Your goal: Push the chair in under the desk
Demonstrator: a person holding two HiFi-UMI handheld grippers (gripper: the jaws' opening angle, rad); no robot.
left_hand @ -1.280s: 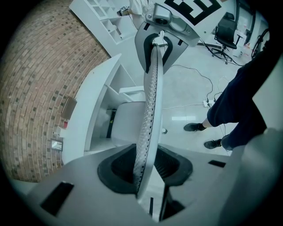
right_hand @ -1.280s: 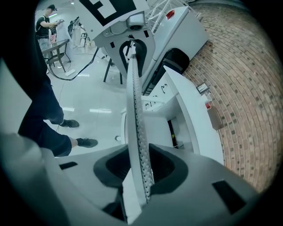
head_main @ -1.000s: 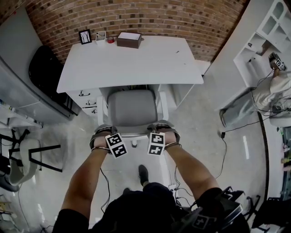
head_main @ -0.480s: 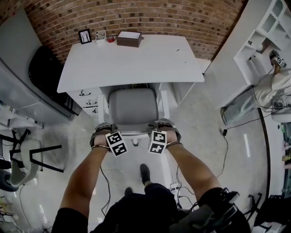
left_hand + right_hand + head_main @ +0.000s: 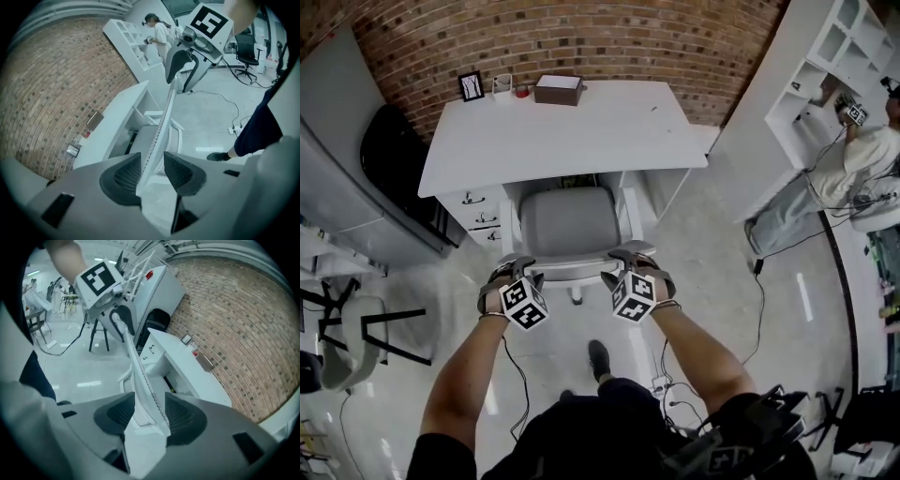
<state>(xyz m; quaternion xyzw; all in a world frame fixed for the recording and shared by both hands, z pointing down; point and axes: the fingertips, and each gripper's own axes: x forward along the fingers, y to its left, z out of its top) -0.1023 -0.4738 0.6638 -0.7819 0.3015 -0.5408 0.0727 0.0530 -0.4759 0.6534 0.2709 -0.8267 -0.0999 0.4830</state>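
- Jaws of my left gripper (image 5: 521, 270) and right gripper (image 5: 622, 259) have just been opening. Each loosely straddles the top edge of the chair (image 5: 572, 225), gripping nothing.
- Chair seat sits tucked under the front edge of the desk (image 5: 581, 131), beside the drawers (image 5: 478, 211).
- Letting go, I judge, because the push looks finished.

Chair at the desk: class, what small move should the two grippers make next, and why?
Probably lift both straight up off the backrest. The chair already sits with its seat front under the desk, and the jaws of the left gripper and right gripper have just been opening, with the backrest's top edge loose between them.
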